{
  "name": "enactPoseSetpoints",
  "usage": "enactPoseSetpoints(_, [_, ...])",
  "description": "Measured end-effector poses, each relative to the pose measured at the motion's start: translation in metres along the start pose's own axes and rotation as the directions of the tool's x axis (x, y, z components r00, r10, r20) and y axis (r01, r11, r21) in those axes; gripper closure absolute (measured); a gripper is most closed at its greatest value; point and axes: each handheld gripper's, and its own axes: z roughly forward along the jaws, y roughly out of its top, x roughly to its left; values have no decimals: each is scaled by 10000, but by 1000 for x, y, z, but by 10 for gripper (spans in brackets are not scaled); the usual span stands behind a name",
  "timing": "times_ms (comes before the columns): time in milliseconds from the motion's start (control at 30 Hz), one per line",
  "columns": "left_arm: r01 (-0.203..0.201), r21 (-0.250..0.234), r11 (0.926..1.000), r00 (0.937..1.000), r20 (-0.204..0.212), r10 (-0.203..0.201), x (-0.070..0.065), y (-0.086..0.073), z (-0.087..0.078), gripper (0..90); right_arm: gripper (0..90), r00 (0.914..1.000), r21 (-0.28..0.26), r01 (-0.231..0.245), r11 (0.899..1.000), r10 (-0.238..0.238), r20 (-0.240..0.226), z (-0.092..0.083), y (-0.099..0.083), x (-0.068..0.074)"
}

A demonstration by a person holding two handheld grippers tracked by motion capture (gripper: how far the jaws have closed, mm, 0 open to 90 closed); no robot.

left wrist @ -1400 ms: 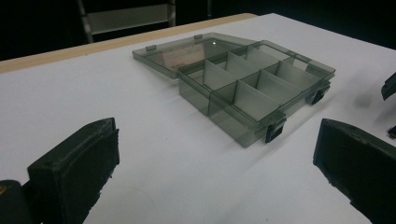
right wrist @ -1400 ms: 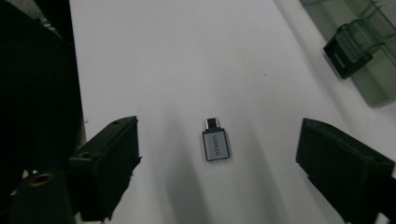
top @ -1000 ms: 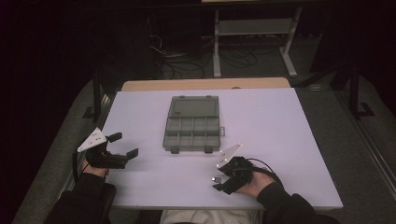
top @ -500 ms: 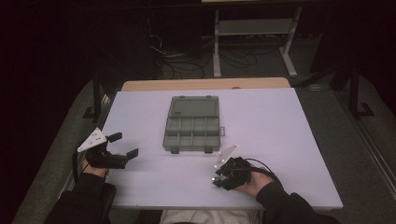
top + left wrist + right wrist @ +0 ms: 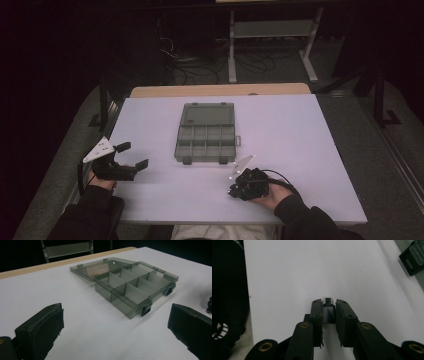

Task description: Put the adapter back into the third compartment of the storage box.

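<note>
- While the right tool (image 5: 329,305) has just been closing, its jaws now pinch a small adapter (image 5: 328,311), a metal plug tip poking out in front, low over the tabletop (image 5: 300,130).
- Adapter looks light, rigid and smooth-sided; my guess is it slips or twists if squeezed off-centre, so hold the flat body sides, not the plug tip.
- Grip sits mid-body, looks square enough.
- Right tool (image 5: 239,186) sits near the front edge, just right of centre.
- Compartment box (image 5: 206,134) lies mid-tabletop, lid open flat at the far side, cells look empty, near the right tool but apart.
- Left tool (image 5: 131,156) rests at the left edge, jaws wide, holding nothing, pointed at the box (image 5: 130,287).
</note>
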Motion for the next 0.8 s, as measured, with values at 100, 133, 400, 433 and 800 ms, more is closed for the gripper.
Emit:
enactPoseSetpoints(100, [14,-14,10000,10000,0,-14,0,0,0,0,751,10000,-122,-53,9999,52,-63,-2,1,0])
enactPoseSetpoints(133, [-2,1,10000,10000,-2,2,0,0,0,0,750,10000,-145,-54,9999,53,-80,-3,1,0])
enactPoseSetpoints(400, [-12,2,10000,10000,-18,12,0,0,0,0,750,9998,-534,-207,9984,208,24,-14,4,-3])
enactPoseSetpoints(433, [-31,9,10000,10000,-18,31,0,0,0,0,750,9996,-594,-264,9979,267,42,-15,4,-3])
enactPoseSetpoints(800, [-8,33,10000,10000,-83,8,0,0,0,0,750,9991,-1083,-361,9935,384,189,-37,8,-12])
